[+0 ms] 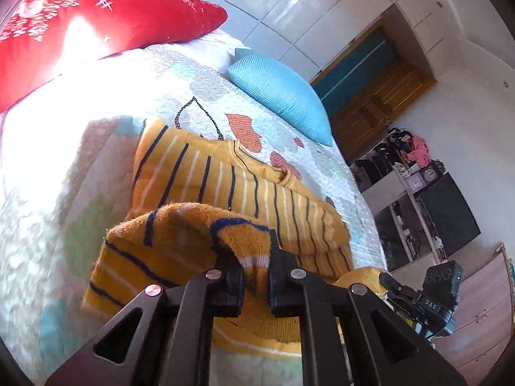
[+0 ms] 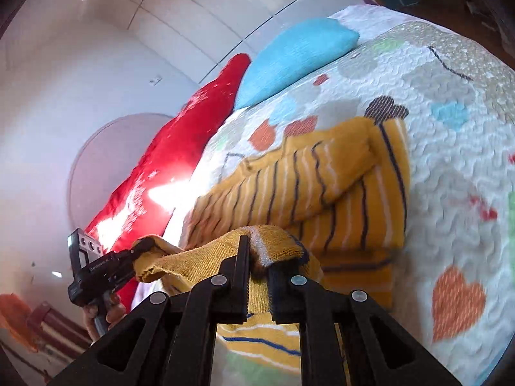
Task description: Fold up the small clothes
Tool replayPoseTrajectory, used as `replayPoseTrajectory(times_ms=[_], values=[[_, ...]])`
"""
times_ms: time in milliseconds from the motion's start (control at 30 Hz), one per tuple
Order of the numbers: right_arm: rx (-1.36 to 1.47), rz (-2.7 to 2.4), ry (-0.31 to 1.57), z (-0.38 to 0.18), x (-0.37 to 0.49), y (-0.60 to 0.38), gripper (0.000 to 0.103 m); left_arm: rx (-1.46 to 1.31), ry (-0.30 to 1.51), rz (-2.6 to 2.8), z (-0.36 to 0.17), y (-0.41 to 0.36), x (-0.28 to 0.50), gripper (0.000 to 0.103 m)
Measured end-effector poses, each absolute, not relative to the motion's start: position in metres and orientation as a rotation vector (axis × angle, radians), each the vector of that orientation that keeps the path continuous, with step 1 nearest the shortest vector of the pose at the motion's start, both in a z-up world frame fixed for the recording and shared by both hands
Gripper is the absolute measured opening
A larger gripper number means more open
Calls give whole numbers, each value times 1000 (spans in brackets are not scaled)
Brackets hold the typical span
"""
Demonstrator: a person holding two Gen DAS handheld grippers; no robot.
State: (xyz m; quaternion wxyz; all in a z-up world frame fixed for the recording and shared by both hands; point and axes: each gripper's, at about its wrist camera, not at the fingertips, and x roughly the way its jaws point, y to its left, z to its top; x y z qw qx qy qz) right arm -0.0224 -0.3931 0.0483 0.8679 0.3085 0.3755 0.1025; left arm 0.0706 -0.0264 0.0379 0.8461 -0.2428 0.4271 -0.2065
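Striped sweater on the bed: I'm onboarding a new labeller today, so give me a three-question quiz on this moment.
1. True or false: the left gripper is shut on the hem of the yellow striped sweater.
2. Which cushion lies nearer the sweater in the left wrist view? A) red cushion B) blue cushion C) a green one
3. Fill in: the right gripper is shut on the sweater's ____ knit edge, lifted above the quilt.

Key: 1 true; 2 B; 3 yellow.
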Motion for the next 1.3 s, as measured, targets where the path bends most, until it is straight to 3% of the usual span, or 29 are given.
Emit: replayPoseTrajectory(times_ms=[133, 200, 333, 400, 467, 500, 533, 700, 1000, 1167, 1200, 1267, 1300], values=[[658, 107, 877, 17, 51, -416, 12, -442, 1055, -336, 3, -54, 155, 11], [753, 101, 905, 2, 68, -435, 13, -546, 1073, -353, -7, -48, 171, 13], [945, 133, 887, -12, 80, -459, 21, -716, 1004, -441, -3, -29, 177, 45], [1027, 160, 881, -19, 89, -470, 24, -771, 963, -457, 2, -19, 179, 56], [1174, 233, 840, -27, 91, -481, 47, -819, 911, -440, 9, -6, 180, 69], [1250, 265, 809, -33, 92, -485, 53, -838, 890, -431, 12, 1, 180, 74], [1307, 271, 779, -36, 92, -488, 57, -838, 887, -412, 13, 6, 182, 75], [1270, 141, 749, -24, 90, -502, 58, -626, 942, -324, 13, 5, 176, 75], [678, 41, 783, 46, 73, -439, 60, -206, 910, -400, 27, -44, 140, 75], [548, 139, 924, 19, 106, -394, 60, -257, 1016, -348, 3, -64, 186, 75], [531, 119, 959, 7, 114, -394, 59, -264, 1038, -303, -6, -61, 197, 75], [528, 63, 977, -12, 126, -405, 43, -261, 1059, -181, -21, -50, 219, 75], [569, 60, 970, -18, 128, -415, 40, -281, 1073, -132, -28, -41, 228, 75]])
